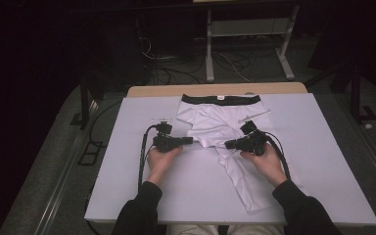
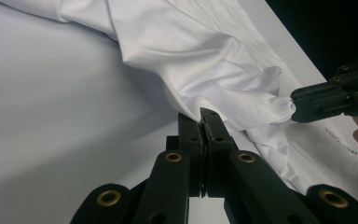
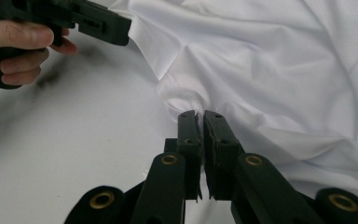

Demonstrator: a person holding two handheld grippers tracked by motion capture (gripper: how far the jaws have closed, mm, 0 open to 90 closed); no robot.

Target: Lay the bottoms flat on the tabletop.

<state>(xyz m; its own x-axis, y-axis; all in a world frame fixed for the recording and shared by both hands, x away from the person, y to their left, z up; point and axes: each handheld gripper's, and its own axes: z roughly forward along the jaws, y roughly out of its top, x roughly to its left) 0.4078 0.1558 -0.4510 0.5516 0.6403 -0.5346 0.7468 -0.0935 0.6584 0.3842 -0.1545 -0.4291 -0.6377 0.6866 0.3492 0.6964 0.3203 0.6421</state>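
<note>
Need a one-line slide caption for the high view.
Both grippers, left and right, pinch the white shorts lying on the grey table.

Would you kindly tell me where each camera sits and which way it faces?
High view: above the person's side, facing forward and down on the table; both forearms, left gripper and right gripper show.
Left gripper view: rides the left gripper, facing the white shorts.
Right gripper view: rides the right gripper, facing the shorts; a hand shows.
Both gripper views share the shorts and the opposite gripper.
</note>
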